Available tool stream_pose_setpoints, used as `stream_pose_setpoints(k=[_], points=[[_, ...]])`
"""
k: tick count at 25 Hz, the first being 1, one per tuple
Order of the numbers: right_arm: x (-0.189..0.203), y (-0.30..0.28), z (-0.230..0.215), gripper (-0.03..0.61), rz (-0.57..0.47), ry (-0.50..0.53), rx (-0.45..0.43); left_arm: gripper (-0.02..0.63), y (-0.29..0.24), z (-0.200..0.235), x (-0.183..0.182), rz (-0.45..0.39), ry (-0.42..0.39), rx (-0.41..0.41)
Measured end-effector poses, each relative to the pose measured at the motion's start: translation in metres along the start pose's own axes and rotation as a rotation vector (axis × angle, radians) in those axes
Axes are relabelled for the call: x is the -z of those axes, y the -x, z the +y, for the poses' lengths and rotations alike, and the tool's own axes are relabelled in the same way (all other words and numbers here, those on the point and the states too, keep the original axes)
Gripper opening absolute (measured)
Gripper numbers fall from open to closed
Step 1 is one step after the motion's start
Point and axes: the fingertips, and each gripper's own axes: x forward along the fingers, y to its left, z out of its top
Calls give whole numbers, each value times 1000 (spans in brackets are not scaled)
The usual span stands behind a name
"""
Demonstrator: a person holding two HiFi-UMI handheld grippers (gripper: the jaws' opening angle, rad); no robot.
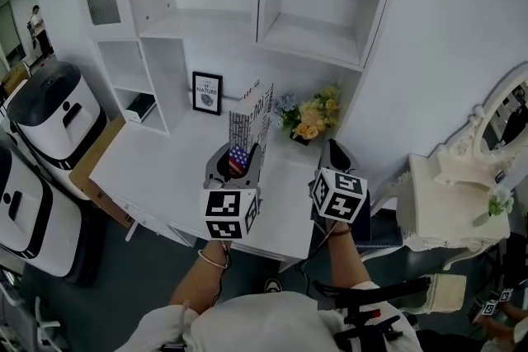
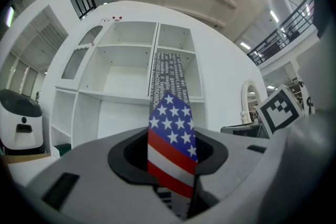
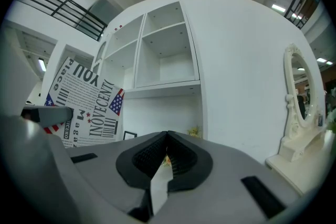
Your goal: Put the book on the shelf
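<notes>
The book (image 1: pixel 252 115) has newspaper-style print on its cover and a stars-and-stripes spine (image 2: pixel 170 128). It stands upright above the white desk (image 1: pixel 157 165), held at its lower end by my left gripper (image 1: pixel 239 161), whose jaws are shut on the spine. The white shelf unit (image 1: pixel 206 21) with bare compartments rises behind it and fills the left gripper view (image 2: pixel 126 94). My right gripper (image 1: pixel 334 157) hovers to the right of the book, jaws shut with nothing between them (image 3: pixel 167 136). In the right gripper view the book's cover (image 3: pixel 84 105) shows at the left.
A framed picture (image 1: pixel 207 92) and a bunch of flowers (image 1: pixel 312 118) stand at the back of the desk. White machines (image 1: pixel 54 115) sit on the floor at the left. A white vanity with a mirror (image 1: pixel 495 128) is at the right. A person (image 1: pixel 37 27) stands far off at the left.
</notes>
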Motion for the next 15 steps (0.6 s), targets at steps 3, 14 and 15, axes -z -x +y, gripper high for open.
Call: stream_pose_setpoints(k=[3, 14, 15], points=[[-5, -1, 1, 21, -2, 7, -2, 160, -1, -3, -13, -9, -14, 8], [-53, -5, -6, 21, -53, 15, -17, 160, -17, -7, -62, -52, -59, 22], [-56, -5, -7, 21, -55, 15, -18, 160, -18, -6, -68, -55, -67, 19]])
